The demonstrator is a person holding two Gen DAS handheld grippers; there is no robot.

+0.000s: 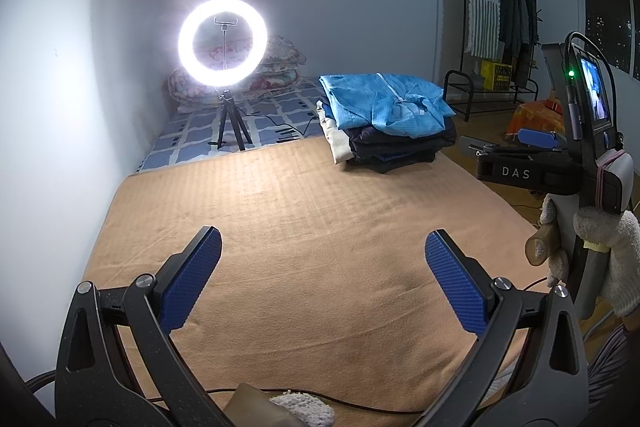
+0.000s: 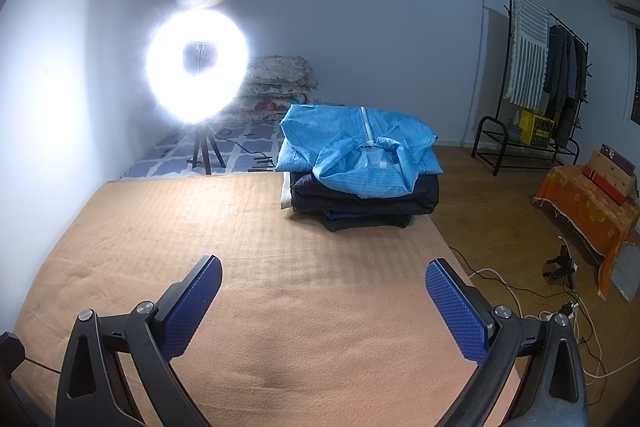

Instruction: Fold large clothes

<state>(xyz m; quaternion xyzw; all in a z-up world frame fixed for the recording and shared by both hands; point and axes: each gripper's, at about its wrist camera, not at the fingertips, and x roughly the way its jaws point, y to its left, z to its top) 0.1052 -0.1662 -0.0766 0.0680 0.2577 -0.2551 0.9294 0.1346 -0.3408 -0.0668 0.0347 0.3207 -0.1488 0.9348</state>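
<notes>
Left wrist view first: the left hand-held gripper (image 1: 322, 283) hangs over the tan blanket (image 1: 304, 211), blue pads spread wide, nothing between them. Only this camera catches the other device — the right hand-held gripper (image 1: 516, 143) sits at the far right edge, seen side-on, a gloved hand (image 1: 608, 251) wrapped round its grip and a small lit screen (image 1: 596, 91) above. From this angle its opening cannot be told.

The right wrist view settles that: the right hand-held gripper's own blue pads stand wide apart over the blanket, empty. This camera alone shows the orange-covered bench (image 2: 588, 207) and the cables (image 2: 532, 299) on the wooden floor at right.

Both views find the stack of folded clothes (image 2: 360, 167) at the far right part of the blanket, a light blue zip garment (image 2: 352, 143) on top, dark pieces beneath. The ring light (image 2: 196, 67) blazes at far left; the clothes rack (image 2: 548, 75) stands far right against the wall.
</notes>
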